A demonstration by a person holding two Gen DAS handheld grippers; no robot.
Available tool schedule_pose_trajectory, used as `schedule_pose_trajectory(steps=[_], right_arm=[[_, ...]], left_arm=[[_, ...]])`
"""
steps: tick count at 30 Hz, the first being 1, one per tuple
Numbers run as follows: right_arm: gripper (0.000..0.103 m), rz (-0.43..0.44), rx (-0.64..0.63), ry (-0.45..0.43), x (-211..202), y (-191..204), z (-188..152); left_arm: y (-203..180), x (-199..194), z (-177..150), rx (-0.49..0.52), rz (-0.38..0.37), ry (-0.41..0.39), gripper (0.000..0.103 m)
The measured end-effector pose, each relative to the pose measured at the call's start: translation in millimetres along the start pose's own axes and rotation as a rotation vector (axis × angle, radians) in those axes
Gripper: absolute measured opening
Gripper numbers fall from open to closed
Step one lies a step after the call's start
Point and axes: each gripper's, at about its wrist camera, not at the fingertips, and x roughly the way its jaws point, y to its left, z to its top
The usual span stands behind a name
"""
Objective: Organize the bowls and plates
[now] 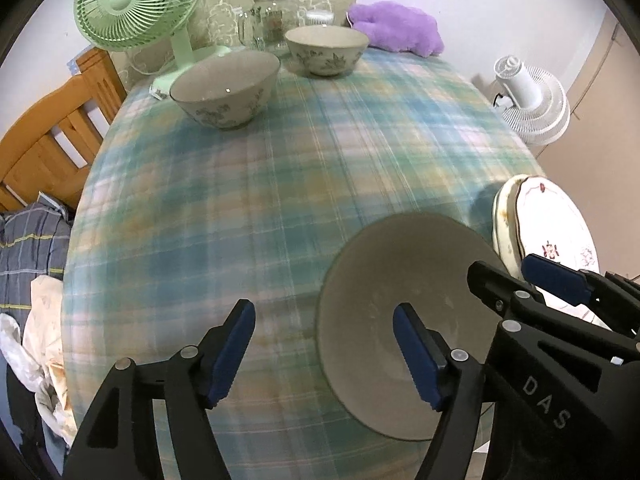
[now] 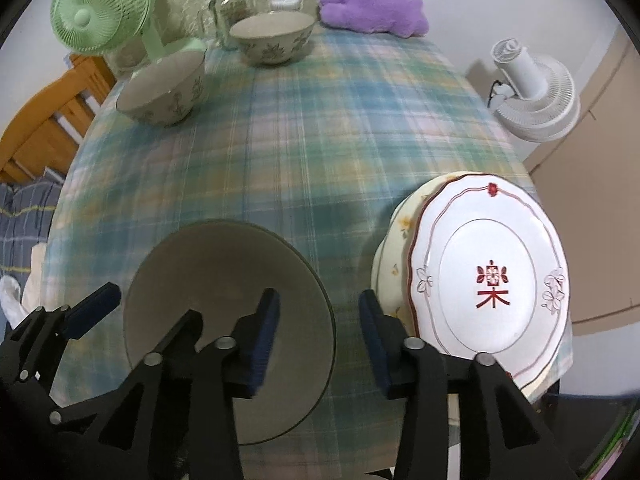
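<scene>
3 bowls are seen on a tabletop (image 1: 280, 184) covered by a blue-green plaid cloth. 1 near bowl (image 1: 404, 320) sits at the front edge, empty, its grey inside facing up. 2 patterned bowls stand well apart from it toward the back: a left bowl (image 1: 226, 88) and a far bowl (image 1: 326, 50). A stack of plates (image 2: 480, 276) lies at the right front edge, just beside the near bowl; the top plate is white with a red mark at its middle. A green fan (image 1: 132, 4), a glass jar (image 1: 274, 14) and a purple plush toy (image 1: 396, 28) are ranged along the back. A white fan (image 2: 532, 92) stands beyond the right edge, a wooden bed frame (image 1: 52, 136) at the left.

The left claw (image 1: 324, 354) is spread, nothing pinched; its right pad hangs over the near bowl's inside, its left pad over bare cloth. The right claw (image 2: 320, 344) is likewise spread and empty; its left pad is seen over the bowl's right part, its right pad at the plate stack's left edge. Contact with either cannot be judged.
</scene>
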Motion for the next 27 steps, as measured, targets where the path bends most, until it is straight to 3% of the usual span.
schedule_pose_trajectory(steps=[9, 21, 23, 25, 27], right_arm=[[0.051, 0.029, 0.011, -0.088, -25.5, 20.8, 15.5], [0.059, 0.074, -0.058, -0.177, -28.2, 35.1, 88.4], [0.059, 0.094, -0.080, -0.186, -25.2, 35.6, 105.2], [0.060, 0.107, -0.104, -0.198, -22.4, 36.7, 119.3], [0.062, 0.117, -0.137, -0.207, -17.9, 38.6, 132.5]], left_arm=[[26.3, -22.1, 18.3, -0.023, -0.028, -0.068, 0.075], [42.3, -25.7, 79.6, -0.131, 0.074, -0.157, 0.075], [44.7, -23.9, 90.1, -0.160, 0.093, -0.164, 0.078], [46.4, -20.8, 99.4, -0.191, 0.117, -0.169, 0.087], [46.8, -16.2, 108.8, -0.219, 0.148, -0.184, 0.087]])
